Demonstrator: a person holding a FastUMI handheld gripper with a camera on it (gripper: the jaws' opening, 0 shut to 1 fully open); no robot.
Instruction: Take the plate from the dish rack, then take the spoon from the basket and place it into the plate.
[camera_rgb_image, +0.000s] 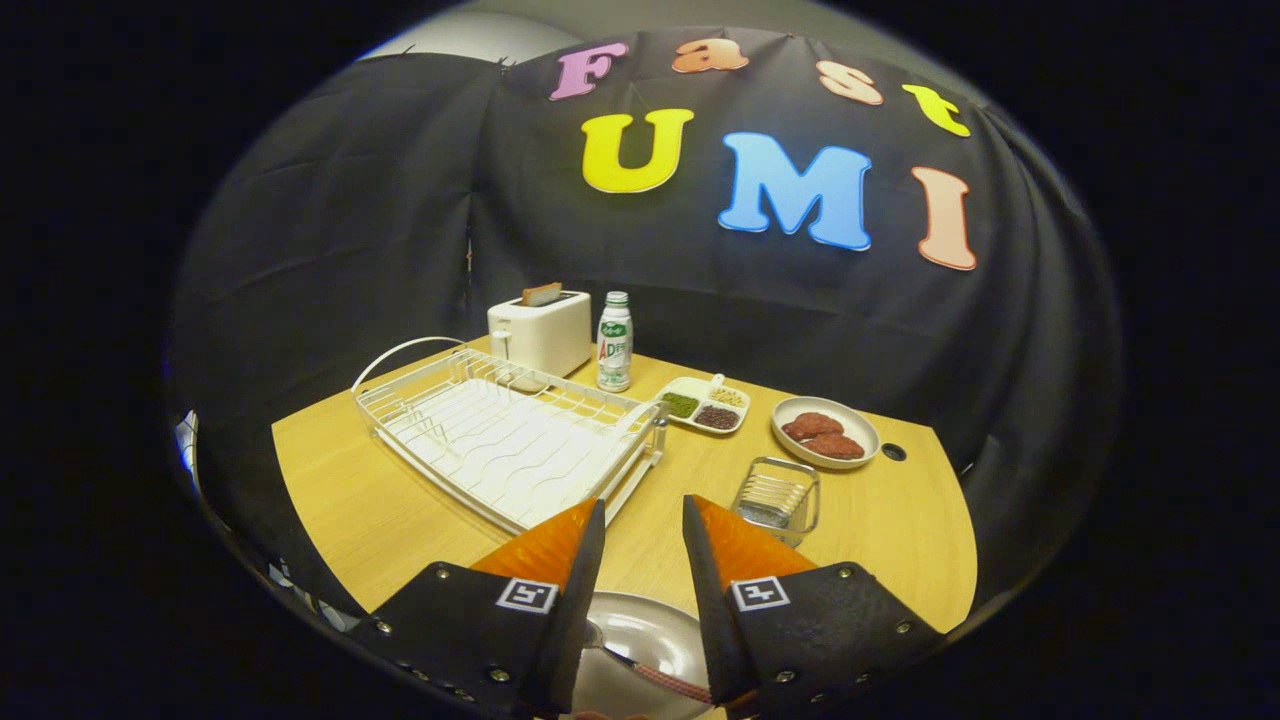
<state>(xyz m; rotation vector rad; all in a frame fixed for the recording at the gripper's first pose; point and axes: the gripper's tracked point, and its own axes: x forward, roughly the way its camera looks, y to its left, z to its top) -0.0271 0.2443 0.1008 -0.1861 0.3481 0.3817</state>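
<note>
Hovering above the wooden surface (400, 480), the claw (644, 520) with its fingers spread apart and clamped on nothing. Lying low between the two fingers, close under them: the plate (650, 630), pale and round, resting flat on the surface. Resting in that plate: the spoon (640, 668), bowl toward the left finger, patterned handle running off toward the right finger (its far end hidden behind that finger).

Standing just ahead of the left fingertip: the dish rack (500, 435), white wire over a white tray, with a curved loop handle at its far end and no dishes in it. Sitting just beyond the right fingertip: the basket (778, 498), a small wire holder, upright, nothing visibly poking out of it (its bottom too small to make out).

Farther back, behind the rack: a white toaster (540, 333) with a slice of bread (541, 293) poking up from the slot. Just beside the toaster: an upright bottle (614, 342) with a green cap. Next along, toward the right: a divided tray (705, 404) holding green, dark and pale fillings in separate compartments. Near that: a shallow bowl (826, 432) with reddish-brown pieces in it, and a small dark hole (894, 452) in the surface just beside the bowl.
</note>
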